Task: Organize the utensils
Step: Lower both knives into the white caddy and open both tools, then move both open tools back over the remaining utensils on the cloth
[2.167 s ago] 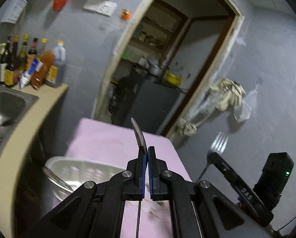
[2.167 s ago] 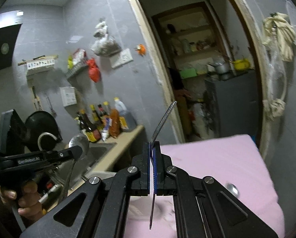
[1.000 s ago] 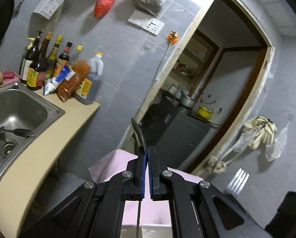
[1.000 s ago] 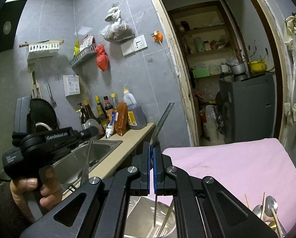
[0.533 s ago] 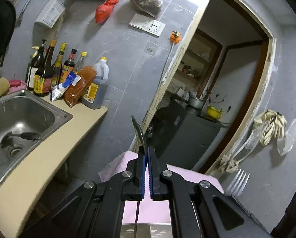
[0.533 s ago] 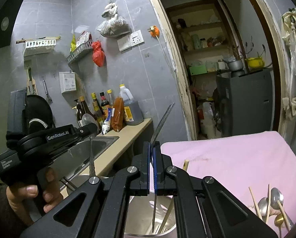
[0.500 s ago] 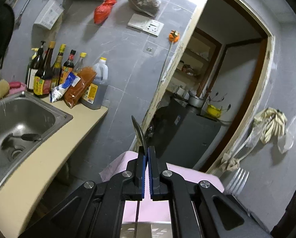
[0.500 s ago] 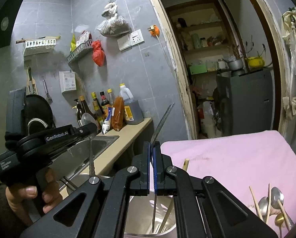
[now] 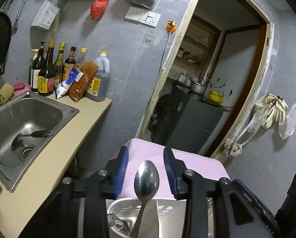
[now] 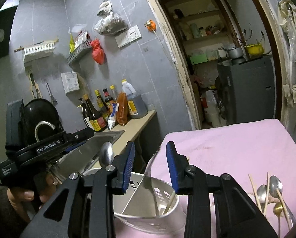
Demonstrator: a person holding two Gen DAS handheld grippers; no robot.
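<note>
My left fingers [image 9: 146,170] had just been opening; the spoon [image 9: 146,180] stood upright between them, untouched, bowl up, handle down in the white utensil holder [image 9: 126,210]. My right fingers [image 10: 150,165] were parting too, off the fork [image 10: 150,180], which leaned near-upright in that holder.

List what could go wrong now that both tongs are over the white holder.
1. The steel spoon stands loose between the just-opened left tongs; withdrawing carelessly could snag and flip it out.
2. The metal fork leans in the white plastic divided holder between the just-opened right tongs; it could catch on a pad.
3. The holder sits near the pink cloth's edge; a bump might tip it.
</note>
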